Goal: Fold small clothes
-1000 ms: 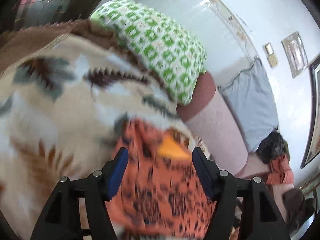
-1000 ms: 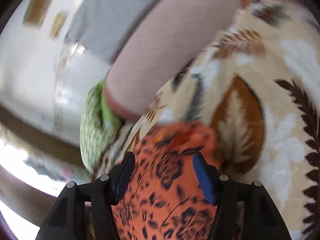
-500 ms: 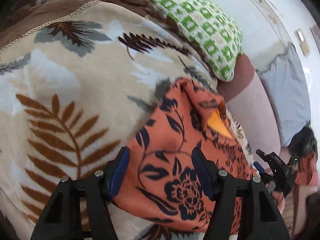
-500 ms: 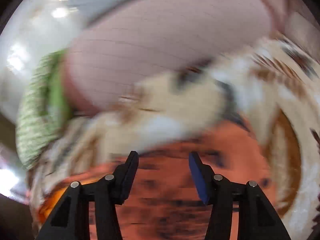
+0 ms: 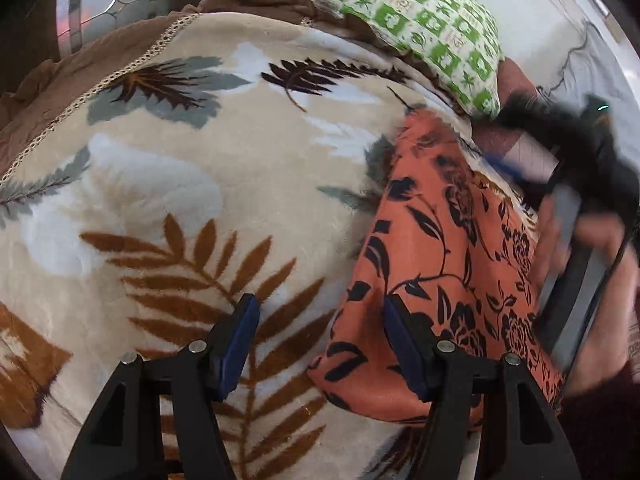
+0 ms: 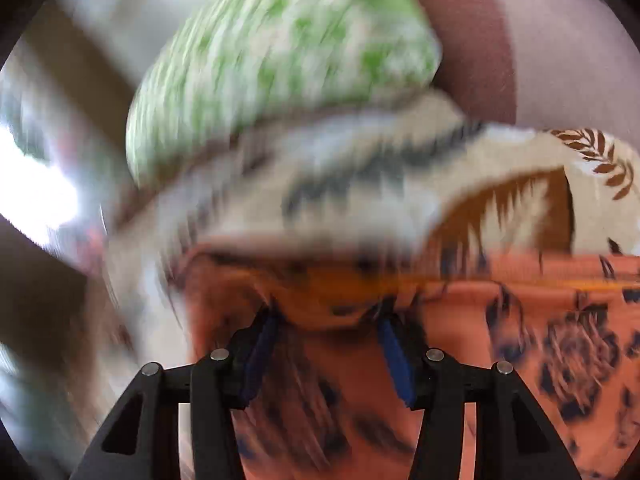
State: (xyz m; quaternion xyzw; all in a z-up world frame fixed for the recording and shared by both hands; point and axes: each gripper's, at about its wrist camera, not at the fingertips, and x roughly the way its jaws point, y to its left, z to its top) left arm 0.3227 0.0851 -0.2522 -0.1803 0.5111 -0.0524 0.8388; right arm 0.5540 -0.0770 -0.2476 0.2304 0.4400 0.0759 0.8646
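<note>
An orange garment with a black flower print (image 5: 436, 264) lies on a cream blanket with leaf patterns (image 5: 168, 200). My left gripper (image 5: 320, 320) is open and hovers over the blanket, its right finger over the garment's left edge. The right gripper shows blurred at the garment's far right side in the left wrist view (image 5: 576, 184). In the right wrist view the orange garment (image 6: 520, 320) fills the lower part, with a fold edge bunched at the tips of my open right gripper (image 6: 326, 320). That view is motion-blurred.
A green and white patterned pillow (image 5: 404, 20) lies at the head of the bed, also in the right wrist view (image 6: 280, 48). A pinkish-brown bolster (image 6: 540, 40) lies next to it. A brown sheet (image 5: 60, 80) edges the blanket at the left.
My left gripper has shifted left off the garment onto the blanket. My right gripper has swung over the garment toward the pillow, fast enough to blur. Both stay open.
</note>
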